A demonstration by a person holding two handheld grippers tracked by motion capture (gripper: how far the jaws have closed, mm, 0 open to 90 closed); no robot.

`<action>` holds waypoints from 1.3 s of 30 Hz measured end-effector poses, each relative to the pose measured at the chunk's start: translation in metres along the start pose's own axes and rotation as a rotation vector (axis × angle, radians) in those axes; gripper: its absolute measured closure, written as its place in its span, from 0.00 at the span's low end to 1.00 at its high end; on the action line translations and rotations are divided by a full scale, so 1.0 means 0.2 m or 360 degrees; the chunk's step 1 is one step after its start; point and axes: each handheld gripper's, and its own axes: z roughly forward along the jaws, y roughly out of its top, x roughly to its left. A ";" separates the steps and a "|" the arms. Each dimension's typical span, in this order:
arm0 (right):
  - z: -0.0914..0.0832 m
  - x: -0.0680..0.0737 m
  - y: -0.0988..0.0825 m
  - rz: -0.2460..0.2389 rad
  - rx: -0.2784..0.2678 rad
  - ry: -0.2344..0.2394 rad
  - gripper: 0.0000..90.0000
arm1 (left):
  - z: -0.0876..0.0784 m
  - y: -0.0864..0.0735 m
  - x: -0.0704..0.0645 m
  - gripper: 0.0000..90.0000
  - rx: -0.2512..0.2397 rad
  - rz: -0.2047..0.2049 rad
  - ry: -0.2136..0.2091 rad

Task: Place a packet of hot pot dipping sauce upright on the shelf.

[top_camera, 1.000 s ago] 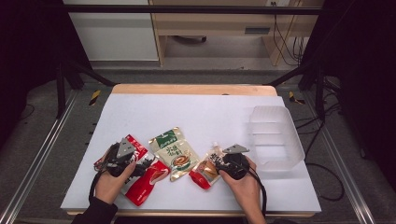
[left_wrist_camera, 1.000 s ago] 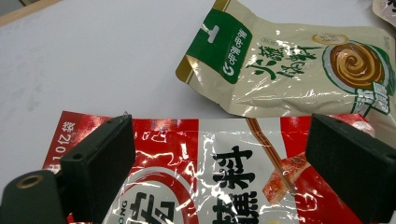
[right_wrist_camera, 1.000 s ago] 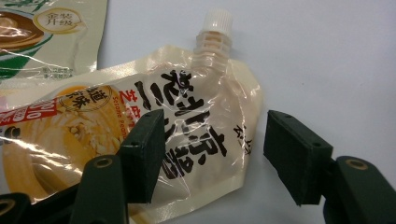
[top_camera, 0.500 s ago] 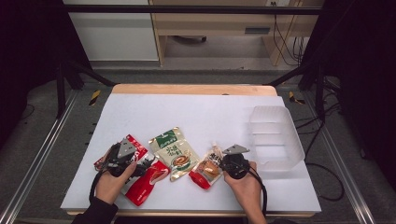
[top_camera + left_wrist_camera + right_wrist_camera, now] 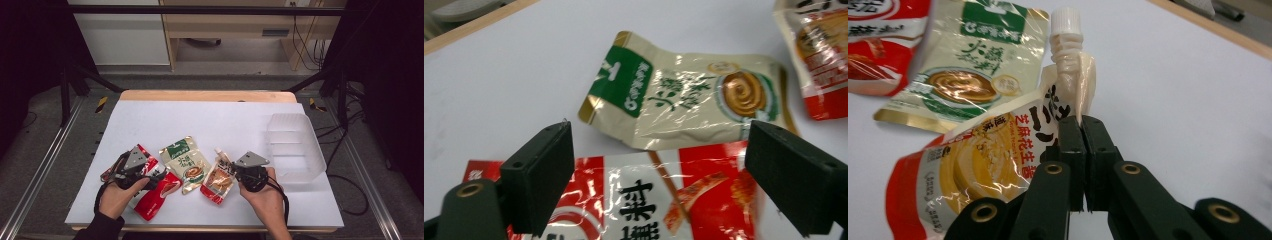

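A red-and-orange spout pouch [image 5: 218, 179] with a white cap [image 5: 1065, 22] lies near the table's front. My right gripper [image 5: 231, 172] is shut on its top edge just below the spout [image 5: 1082, 122], and that end is raised off the table. A green-and-cream pouch [image 5: 186, 162] lies to its left, flat on the white surface. My left gripper [image 5: 157, 172] hovers open over a red pouch [image 5: 634, 200]. Its jaws have just been closing a little, with the red pouch below them and nothing pressed between the pads.
A clear plastic bin [image 5: 295, 145] stands at the table's right edge. The white tabletop [image 5: 210, 120] stretches bare behind the pouches to a wooden back edge. Metal frame rails run along both sides.
The right gripper has closed on the spout pouch's top edge and risen slightly, tipping that end up. The left hand has stayed in place.
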 end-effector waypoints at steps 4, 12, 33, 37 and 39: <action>-0.04 0.04 0.06 -0.0074 -0.0057 0.0057 0.99 | -0.01 0.08 -0.06 0.22 -0.0026 0.0050 -0.0112; -0.09 0.13 0.16 -0.0239 -0.0160 0.0169 0.99 | 0.03 0.21 -0.14 0.33 -0.0042 0.0140 -0.0267; -0.14 0.17 0.18 -0.0355 -0.0161 0.0323 0.99 | 0.14 0.44 -0.23 0.65 -0.0009 0.0244 -0.0561; -0.15 0.15 0.18 -0.0351 -0.0126 0.0308 0.99 | 0.13 0.45 -0.23 0.72 -0.0011 0.0217 -0.0622; -0.15 0.14 0.17 -0.0346 -0.0119 0.0306 0.99 | 0.12 0.46 -0.24 0.75 -0.0014 0.0232 -0.0644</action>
